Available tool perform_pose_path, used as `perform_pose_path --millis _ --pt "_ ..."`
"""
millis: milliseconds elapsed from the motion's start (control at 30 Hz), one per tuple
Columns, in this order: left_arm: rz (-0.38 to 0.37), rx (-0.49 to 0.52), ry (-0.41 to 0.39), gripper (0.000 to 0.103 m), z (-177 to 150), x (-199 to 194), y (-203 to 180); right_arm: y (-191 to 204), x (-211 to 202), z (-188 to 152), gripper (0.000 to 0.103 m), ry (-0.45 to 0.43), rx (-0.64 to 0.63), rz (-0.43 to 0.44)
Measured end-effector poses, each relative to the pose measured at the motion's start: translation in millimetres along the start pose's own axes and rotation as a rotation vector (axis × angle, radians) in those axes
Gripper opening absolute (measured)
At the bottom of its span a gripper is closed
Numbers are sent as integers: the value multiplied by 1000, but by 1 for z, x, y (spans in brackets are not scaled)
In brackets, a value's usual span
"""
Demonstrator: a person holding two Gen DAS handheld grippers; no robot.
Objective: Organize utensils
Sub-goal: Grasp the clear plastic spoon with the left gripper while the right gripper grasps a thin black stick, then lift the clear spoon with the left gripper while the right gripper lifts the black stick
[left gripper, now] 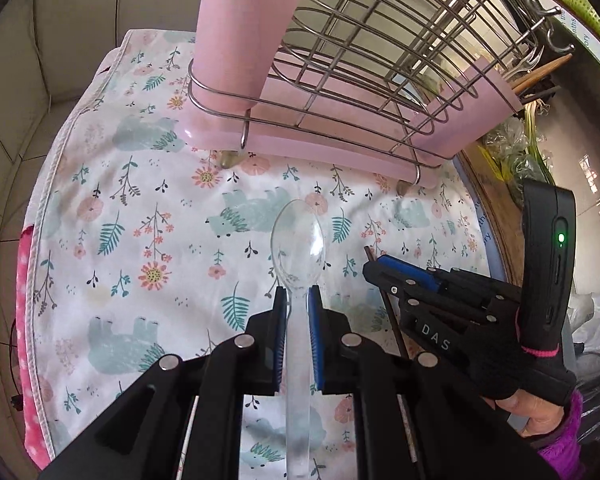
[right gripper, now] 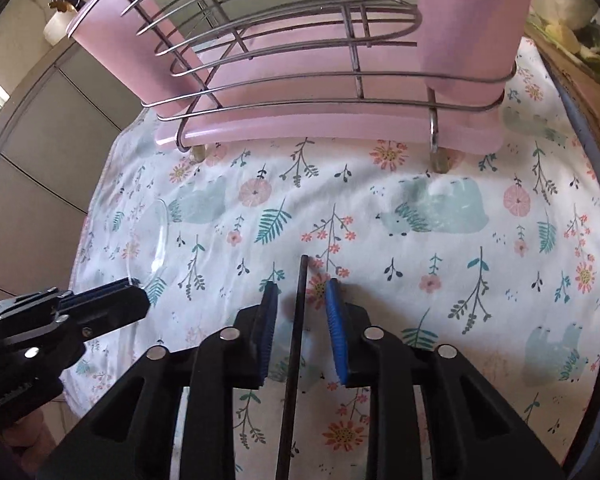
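Note:
A clear plastic spoon (left gripper: 298,240) lies along my left gripper (left gripper: 297,294), bowl pointing away over the floral cloth. The blue pads sit against both sides of its handle, so the gripper is shut on it. The spoon's bowl shows in the right wrist view (right gripper: 156,240). A dark chopstick (right gripper: 296,344) runs between the fingers of my right gripper (right gripper: 302,286), whose pads stand apart from it on both sides. The right gripper (left gripper: 380,268) also shows in the left wrist view, beside the chopstick (left gripper: 388,308). A wire utensil rack (left gripper: 380,60) with pink cups (left gripper: 240,32) stands behind.
The floral cloth (left gripper: 140,208) covers the table. The rack's pink drip tray (right gripper: 320,128) and wire feet stand at the far side. Bamboo chopsticks (left gripper: 540,72) stick out at the rack's right end. A bottle (right gripper: 60,20) stands at the far left. Bagged greens (left gripper: 516,152) lie at the right.

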State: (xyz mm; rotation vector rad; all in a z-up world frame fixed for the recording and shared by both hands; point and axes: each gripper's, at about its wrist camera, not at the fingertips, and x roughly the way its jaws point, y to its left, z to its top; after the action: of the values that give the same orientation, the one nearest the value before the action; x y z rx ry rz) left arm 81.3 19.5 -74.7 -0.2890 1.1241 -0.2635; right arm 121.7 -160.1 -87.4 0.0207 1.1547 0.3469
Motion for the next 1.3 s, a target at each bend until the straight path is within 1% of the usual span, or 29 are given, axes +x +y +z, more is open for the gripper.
perform_pose_path --millis 67,100,167,233,367,533,700,900,1033,1300 --pt "0 -10 -11 10 1 -3 2 4 0 0 12 -16 -22 -27" --pt "-3 -13 -17 10 1 -6 3 5 0 -2 7 -26 -29 -34" --pt "-7 -16 -33 10 2 -13 6 3 -1 -3 5 -42 -20 -27" --pt "-4 -14 -52 10 2 -19 6 -2 -4 -4 5 -61 4 8" --pt "2 -11 -100 10 4 -35 6 -10 -30 -6 5 -152 26 67" --pt "-8 -9 -174 10 6 -50 -1 -17 -70 -5 5 -292 40 119" --pt "-24 14 -260 10 5 -67 -13 -26 -98 -5 5 -383 53 157" --pt "-40 42 -359 10 3 -86 -22 -29 -117 -14 5 -438 73 174" --pt "-51 46 -410 10 2 -100 -24 -29 -126 -16 5 -476 83 180" --pt "-62 44 -454 10 1 -113 -23 -33 -143 -18 5 -534 104 192"
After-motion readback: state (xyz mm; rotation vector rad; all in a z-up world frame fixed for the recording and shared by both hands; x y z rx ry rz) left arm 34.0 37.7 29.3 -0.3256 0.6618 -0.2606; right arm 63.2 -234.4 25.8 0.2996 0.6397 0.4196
